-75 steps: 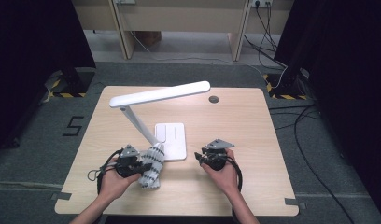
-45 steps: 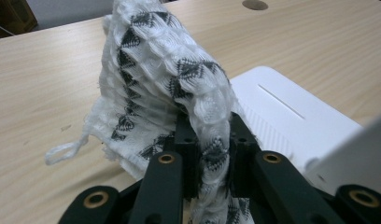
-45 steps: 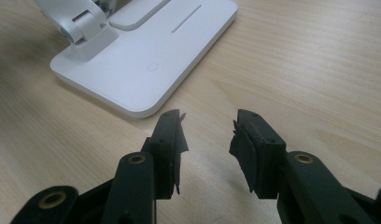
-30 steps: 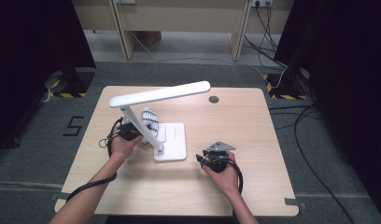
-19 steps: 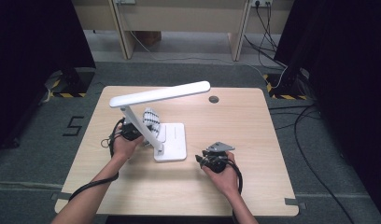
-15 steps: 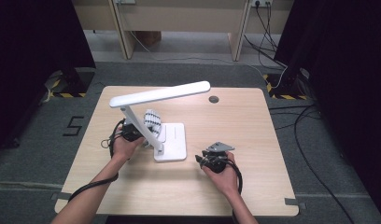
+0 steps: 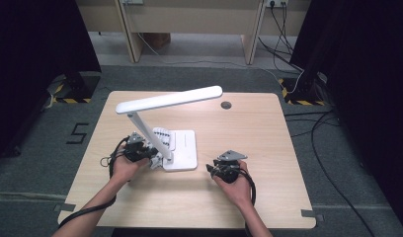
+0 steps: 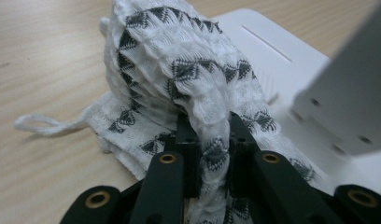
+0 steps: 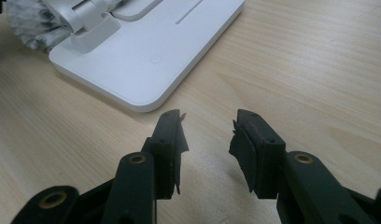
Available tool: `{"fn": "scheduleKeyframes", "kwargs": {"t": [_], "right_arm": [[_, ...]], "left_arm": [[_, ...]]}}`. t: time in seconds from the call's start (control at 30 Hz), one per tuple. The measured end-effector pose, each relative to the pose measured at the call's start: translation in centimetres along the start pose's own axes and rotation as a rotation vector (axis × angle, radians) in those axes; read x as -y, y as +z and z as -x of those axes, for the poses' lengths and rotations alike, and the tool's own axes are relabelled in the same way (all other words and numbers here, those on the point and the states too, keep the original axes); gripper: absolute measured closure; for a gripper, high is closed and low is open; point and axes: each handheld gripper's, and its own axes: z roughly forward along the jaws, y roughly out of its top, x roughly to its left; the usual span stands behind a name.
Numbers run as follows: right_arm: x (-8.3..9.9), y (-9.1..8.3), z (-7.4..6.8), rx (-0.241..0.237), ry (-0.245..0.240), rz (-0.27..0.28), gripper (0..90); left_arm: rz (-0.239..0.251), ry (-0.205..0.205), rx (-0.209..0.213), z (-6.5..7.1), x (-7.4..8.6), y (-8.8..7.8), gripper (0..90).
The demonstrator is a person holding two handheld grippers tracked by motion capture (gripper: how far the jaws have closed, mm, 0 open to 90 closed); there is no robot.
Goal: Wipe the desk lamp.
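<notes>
At the centre of the high view, my wooden table [image 7: 268, 148] carries a white desk lamp [image 7: 165, 106], its long head reaching toward the upper middle of the frame and its flat base [image 7: 182, 150] sitting mid-table. Left of centre, my left gripper [image 7: 140, 153] pinches a white cloth with black triangles [image 8: 179, 79]; in the left gripper view the fabric bunches up through the middle of the frame between narrow jaws, lying against the lamp base at right. I judge that I am wiping around the foot of the lamp. The next stroke calls for dragging the cloth along the base edge, and the slanting lamp stem [image 7: 150, 133] stands in the way. Lower right of centre, my right gripper [image 7: 228, 170] rests on the table, jaws half apart and empty.
</notes>
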Motion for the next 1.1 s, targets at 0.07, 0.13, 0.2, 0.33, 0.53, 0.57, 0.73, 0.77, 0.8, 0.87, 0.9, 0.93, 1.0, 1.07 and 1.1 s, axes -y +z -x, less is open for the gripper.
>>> {"fn": "scheduleKeyframes", "kwargs": {"t": [0.07,0.13,0.2,0.33,0.53,0.57,0.73,0.77,0.8,0.87,0.9,0.93,1.0,1.07,1.1], "right_arm": [[0.0,0.0,-0.1,0.001,-0.003,0.0,61.5],[0.0,0.0,-0.1,-0.002,-0.009,0.002,61.4],[-0.1,0.0,-0.2,-0.002,-0.008,0.002,61.4],[-0.1,0.0,-0.3,-0.006,-0.008,0.001,60.8],[-0.6,-0.1,-1.2,-0.024,-0.019,0.005,56.6],[-0.7,-0.2,-1.4,-0.028,-0.019,0.004,55.8],[-1.6,-0.7,-3.0,-0.078,-0.03,0.017,53.0],[-1.8,-0.7,-3.5,-0.095,-0.032,0.02,52.6],[-1.9,-0.8,-4.0,-0.108,-0.035,0.02,52.2],[-2.2,-0.9,-4.8,-0.132,-0.041,0.016,51.1],[-2.4,-0.9,-5.3,-0.143,-0.047,0.018,50.8],[-2.5,-0.9,-5.7,-0.153,-0.053,0.02,50.3],[-2.7,-0.9,-6.3,-0.173,-0.057,0.02,49.3],[-2.9,-0.9,-6.9,-0.182,-0.063,0.017,47.8],[-3.0,-0.9,-7.1,-0.187,-0.064,0.019,47.0]], "left_arm": [[-0.013,0.007,0.004,0.6,0.4,-0.6,78.8],[-0.022,0.013,0.006,1.1,0.9,-1.3,78.8],[-0.03,0.024,0.012,1.5,1.3,-1.9,78.8],[-0.046,0.028,0.029,2.5,2.5,-3.3,78.8],[-0.049,0.057,0.054,4.2,4.1,-5.1,78.6],[-0.049,0.062,0.056,4.5,4.4,-5.3,78.6],[-0.055,0.108,0.087,6.9,5.6,-6.2,78.1],[-0.053,0.116,0.094,7.4,5.7,-6.3,78.0],[-0.057,0.122,0.104,7.9,5.8,-6.3,77.9],[-0.057,0.128,0.123,8.9,5.9,-6.2,77.5],[-0.054,0.12,0.131,9.4,5.9,-6.1,77.1],[-0.051,0.115,0.138,9.7,5.9,-5.9,76.4],[-0.049,0.101,0.156,10.5,5.9,-5.4,74.4],[-0.05,0.107,0.164,11.0,5.7,-5.1,70.9],[-0.05,0.104,0.169,11.2,5.6,-5.0,67.0]]}}
